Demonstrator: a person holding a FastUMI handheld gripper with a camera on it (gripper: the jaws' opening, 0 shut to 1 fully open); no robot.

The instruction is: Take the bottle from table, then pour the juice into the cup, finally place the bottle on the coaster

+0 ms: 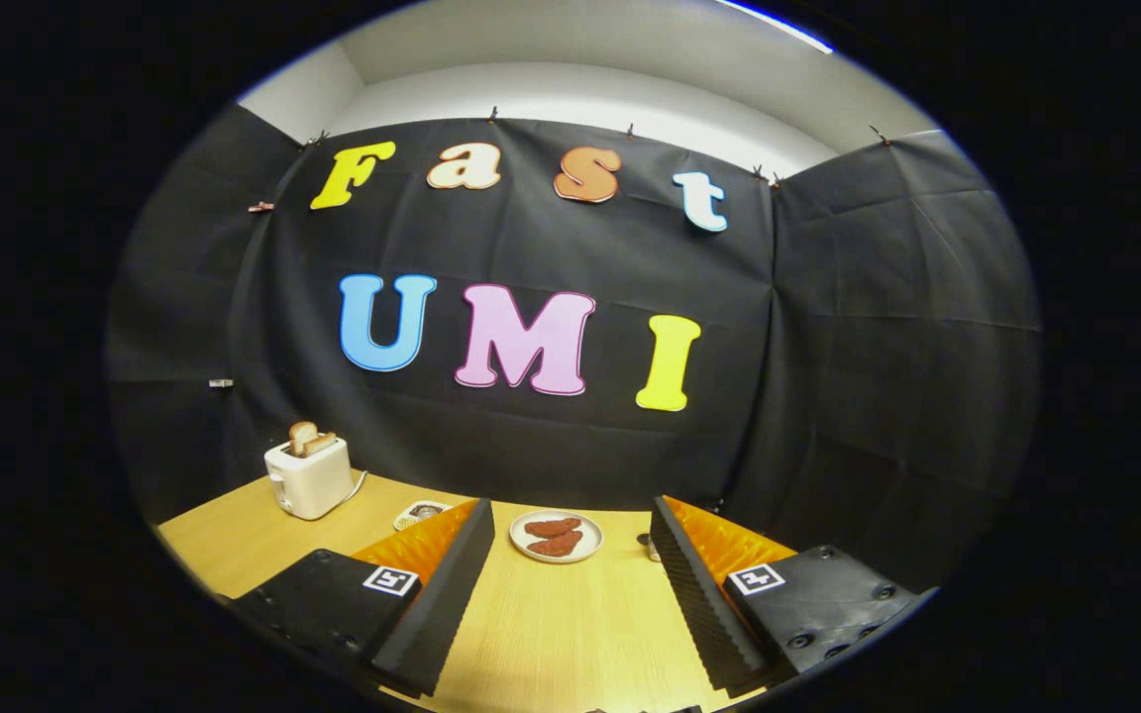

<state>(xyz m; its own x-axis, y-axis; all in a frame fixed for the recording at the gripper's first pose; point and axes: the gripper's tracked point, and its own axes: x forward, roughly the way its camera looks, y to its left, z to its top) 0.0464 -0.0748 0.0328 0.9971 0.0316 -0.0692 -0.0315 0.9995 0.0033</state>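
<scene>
jaws point(570, 584): wide apart, nothing between them, just bare wooden surface point(570, 634)

plate point(557, 537): straight ahead past the jaws, couple of reddish food pieces on it, my landmark here

small dark thing point(644, 541): just right of the plate, half hidden by the right finger, can't tell what it is

small square thing point(421, 514): left of the plate, maybe the coaster, honestly not sure

toaster point(309, 477): further left and behind, toast sticking up

bottle: can't spot it or the cup, so I can't say which way it lies or how it stands; guess you'd tilt down first
</scene>
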